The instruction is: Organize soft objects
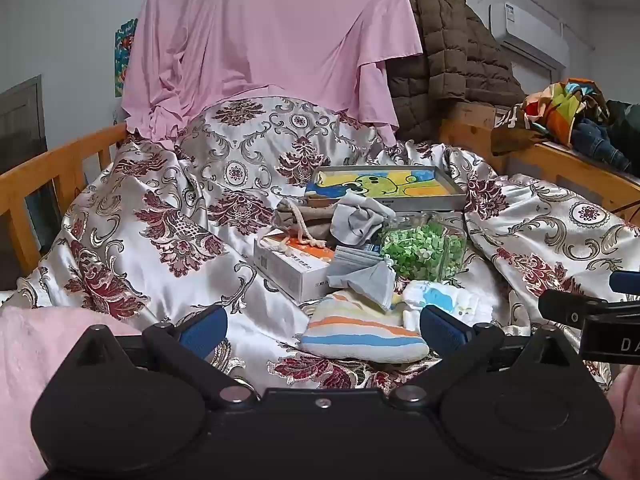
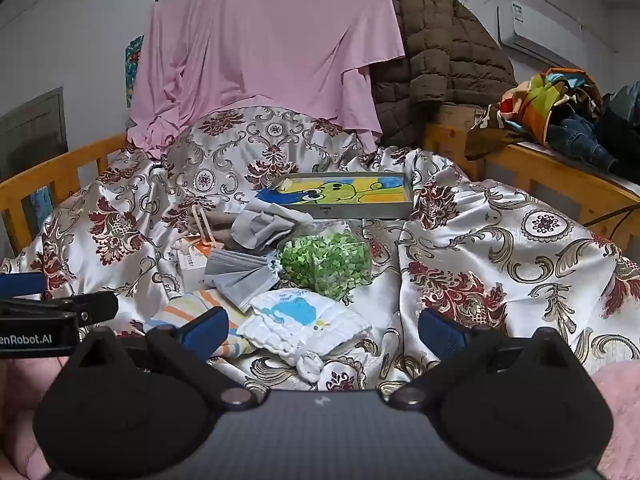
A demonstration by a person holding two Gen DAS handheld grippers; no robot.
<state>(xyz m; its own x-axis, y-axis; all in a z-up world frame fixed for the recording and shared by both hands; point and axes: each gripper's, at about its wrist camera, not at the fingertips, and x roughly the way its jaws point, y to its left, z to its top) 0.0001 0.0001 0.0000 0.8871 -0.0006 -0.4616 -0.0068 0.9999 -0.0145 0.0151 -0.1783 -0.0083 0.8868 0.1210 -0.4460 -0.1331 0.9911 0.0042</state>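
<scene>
Both the left gripper [image 1: 323,330] and the right gripper [image 2: 323,330] hover low over the near edge of the bed with jaws spread wide and nothing between them, so no soft item has been taken up yet. The soft things lie in a loose heap on the slippery brocade bedspread [image 1: 132,216] around the middle of the bed: a striped cloth [image 1: 360,336] nearest the left gripper, a white cloth with a blue print [image 2: 304,322] nearest the right, a grey face mask [image 2: 244,276] overlapping the striped one, and a crumpled grey cloth [image 1: 360,220] further back. Hard things sit among them, namely a white box [image 1: 292,268], a clear container of green bits [image 1: 424,250] and a framed picture [image 1: 384,188]. The likely trouble is a pinch that gathers the bedspread with the cloth, or drags the mask along. A reach for the back cloth could tip the container and spill its contents. The grippers are also close together, so they may collide.
</scene>
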